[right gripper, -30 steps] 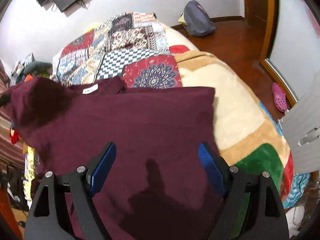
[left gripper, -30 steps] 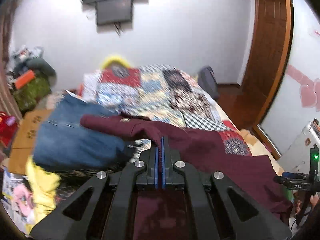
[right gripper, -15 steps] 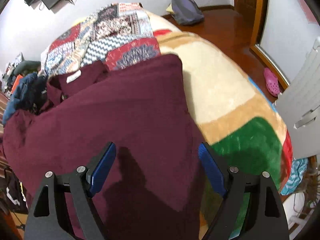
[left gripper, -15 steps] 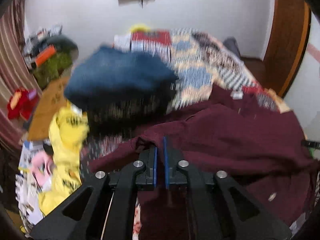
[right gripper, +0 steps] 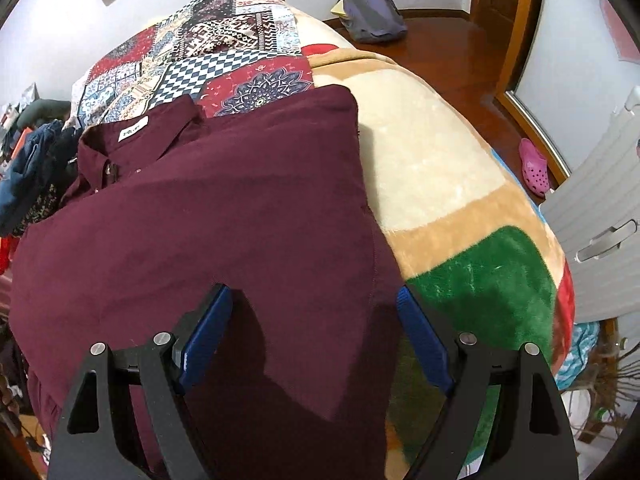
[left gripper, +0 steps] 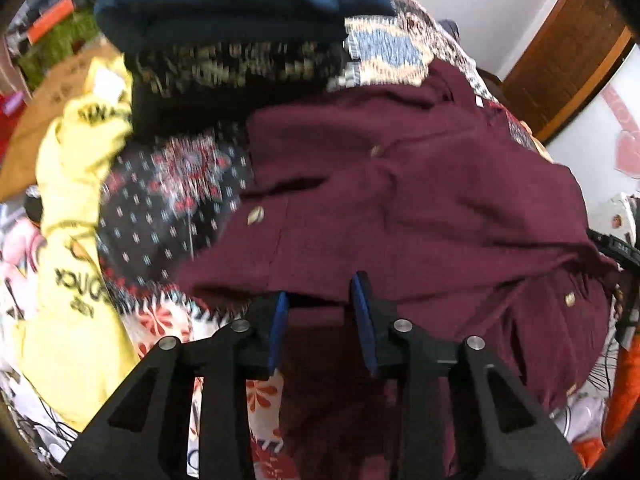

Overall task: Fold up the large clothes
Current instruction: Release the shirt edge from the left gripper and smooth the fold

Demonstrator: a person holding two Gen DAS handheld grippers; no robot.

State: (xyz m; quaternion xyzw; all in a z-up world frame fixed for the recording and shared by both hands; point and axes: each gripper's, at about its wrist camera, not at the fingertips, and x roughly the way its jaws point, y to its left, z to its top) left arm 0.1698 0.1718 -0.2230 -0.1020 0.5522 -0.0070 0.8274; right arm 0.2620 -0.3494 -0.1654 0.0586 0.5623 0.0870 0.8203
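A large maroon button-up shirt [left gripper: 420,200] lies spread on the bed, its collar and white label [right gripper: 134,128] toward the far left in the right wrist view. My left gripper [left gripper: 320,300] points down at a folded edge of the shirt near the bed's left side. Its jaws are opening, with maroon cloth still between the blue pads [left gripper: 362,312] but not pinched. My right gripper [right gripper: 316,312] hovers open over the shirt's lower right part, near its side seam [right gripper: 372,240], holding nothing.
A patchwork quilt [right gripper: 224,48] and a beige, green and red blanket [right gripper: 440,184] cover the bed. Folded dark blue clothes [left gripper: 224,4] and a yellow garment [left gripper: 76,216] sit at the left. A backpack [right gripper: 372,8] and pink clog [right gripper: 534,168] lie on the floor.
My left gripper dropped down toward the bed with the shirt's edge and its jaws parted, letting the cloth go. The shirt now lies flatter. The right gripper sank slightly and stayed open.
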